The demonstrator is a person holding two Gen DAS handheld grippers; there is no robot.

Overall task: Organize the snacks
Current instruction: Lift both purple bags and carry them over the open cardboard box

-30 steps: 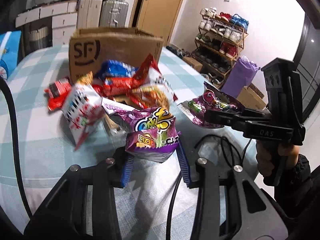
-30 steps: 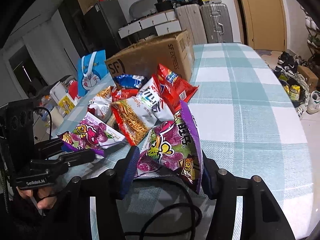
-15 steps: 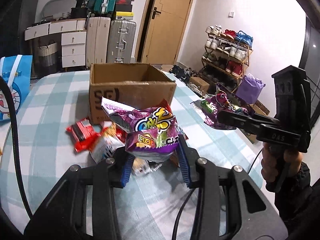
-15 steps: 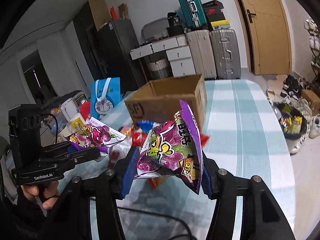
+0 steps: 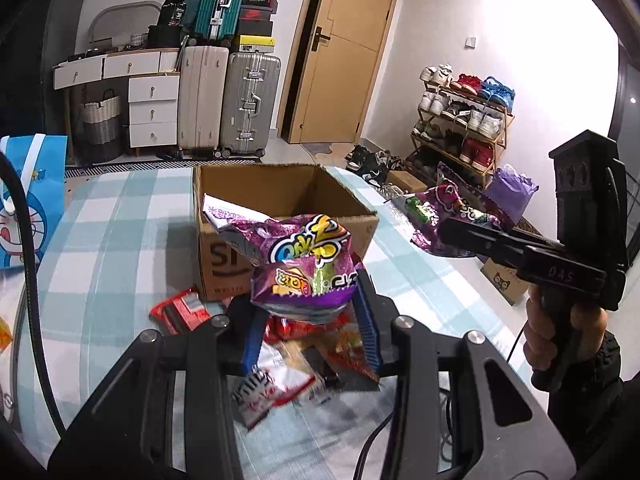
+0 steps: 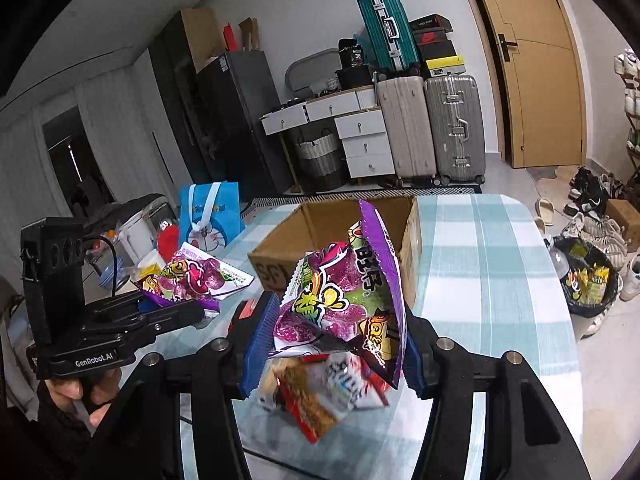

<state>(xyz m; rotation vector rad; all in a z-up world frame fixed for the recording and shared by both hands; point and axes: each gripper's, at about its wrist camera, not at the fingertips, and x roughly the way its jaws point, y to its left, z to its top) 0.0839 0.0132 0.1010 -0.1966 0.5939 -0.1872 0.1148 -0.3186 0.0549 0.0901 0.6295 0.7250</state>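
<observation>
My left gripper (image 5: 310,320) is shut on a purple snack bag (image 5: 304,264) and holds it in the air, in front of the open cardboard box (image 5: 280,188). My right gripper (image 6: 330,340) is shut on a second purple snack bag (image 6: 344,300), also lifted and near the box (image 6: 336,224). Each gripper shows in the other's view: the right gripper (image 5: 452,232) with its bag (image 5: 444,204), and the left gripper (image 6: 188,312) with its bag (image 6: 192,276). A pile of loose snack packets (image 5: 288,360) lies on the table below; it also shows in the right wrist view (image 6: 320,392).
The table has a teal checked cloth (image 6: 488,280). A blue cartoon gift bag (image 5: 24,208) stands at the table's left side. A red packet (image 5: 180,312) lies beside the box. Suitcases (image 5: 248,104), drawers and a shoe rack (image 5: 464,120) stand beyond the table.
Both grippers have risen with their purple bags and moved toward the box. The snack pile now lies lower in view and the box opening is visible from above.
</observation>
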